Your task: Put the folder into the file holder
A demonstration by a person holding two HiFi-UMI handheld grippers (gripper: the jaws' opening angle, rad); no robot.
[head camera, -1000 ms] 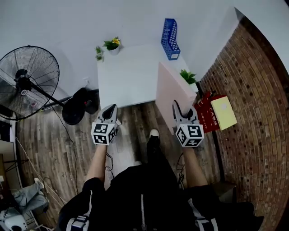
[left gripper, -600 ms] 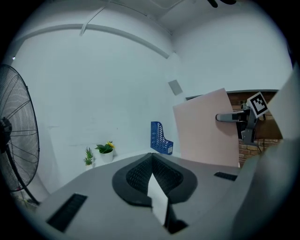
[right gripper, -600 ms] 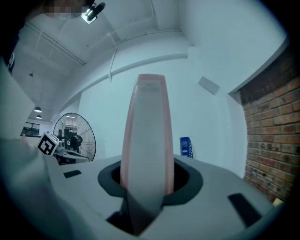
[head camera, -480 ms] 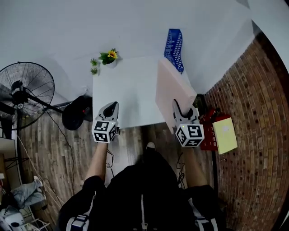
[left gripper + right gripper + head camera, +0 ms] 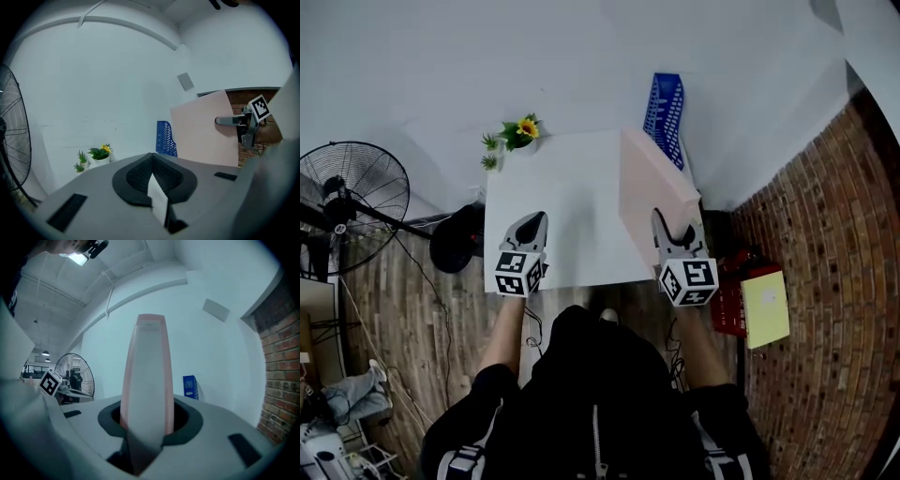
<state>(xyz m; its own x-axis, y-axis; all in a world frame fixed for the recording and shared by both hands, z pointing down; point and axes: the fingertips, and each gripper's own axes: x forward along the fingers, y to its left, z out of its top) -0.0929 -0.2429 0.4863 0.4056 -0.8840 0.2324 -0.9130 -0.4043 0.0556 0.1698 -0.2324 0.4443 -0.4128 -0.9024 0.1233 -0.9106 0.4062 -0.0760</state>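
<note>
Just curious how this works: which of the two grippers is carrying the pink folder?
The right gripper: the folder stands edge-on between its fingers. The left gripper holds nothing, fingers together.

No words, numbers or brands can be read anywhere right now. The marker cubes (image 5: 518, 274) (image 5: 689, 281) show just black-and-white square patterns, no letters.

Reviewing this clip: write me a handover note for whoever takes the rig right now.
Left tool: shut, empty, over the near left part of the table.
Right tool: clamped on the pink folder, held upright on edge above the table's right side.
Blue file holder: at the table's far right corner.
Done: folder picked up.
Left: carry it to the file holder and slot it in.
</note>
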